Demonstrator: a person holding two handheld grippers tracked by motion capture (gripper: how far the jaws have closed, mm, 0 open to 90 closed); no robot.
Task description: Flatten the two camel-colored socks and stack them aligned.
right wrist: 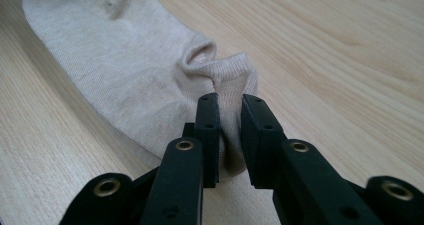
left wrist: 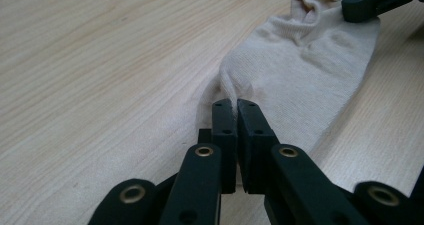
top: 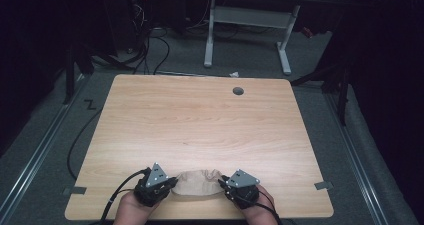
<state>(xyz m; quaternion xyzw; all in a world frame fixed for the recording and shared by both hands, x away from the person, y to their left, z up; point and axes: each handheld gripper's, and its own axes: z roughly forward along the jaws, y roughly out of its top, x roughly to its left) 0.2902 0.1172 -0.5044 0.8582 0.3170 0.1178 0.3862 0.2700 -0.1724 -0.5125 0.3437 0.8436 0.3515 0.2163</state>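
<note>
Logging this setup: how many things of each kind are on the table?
Beige sock: 1
Black tools: 2, the left tool and the right tool, each shut on one end of the sock
Total: 3

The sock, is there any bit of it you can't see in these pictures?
- High view: both ends of the sock are covered by the left gripper and right gripper.
- Left gripper view: the pinched fold of fabric sits hidden between the shut jaws.
- Right gripper view: the cuff edge disappears between the jaws, and the far end is cut off by the top edge.
- All views: the underside lies flat against the table.
</note>
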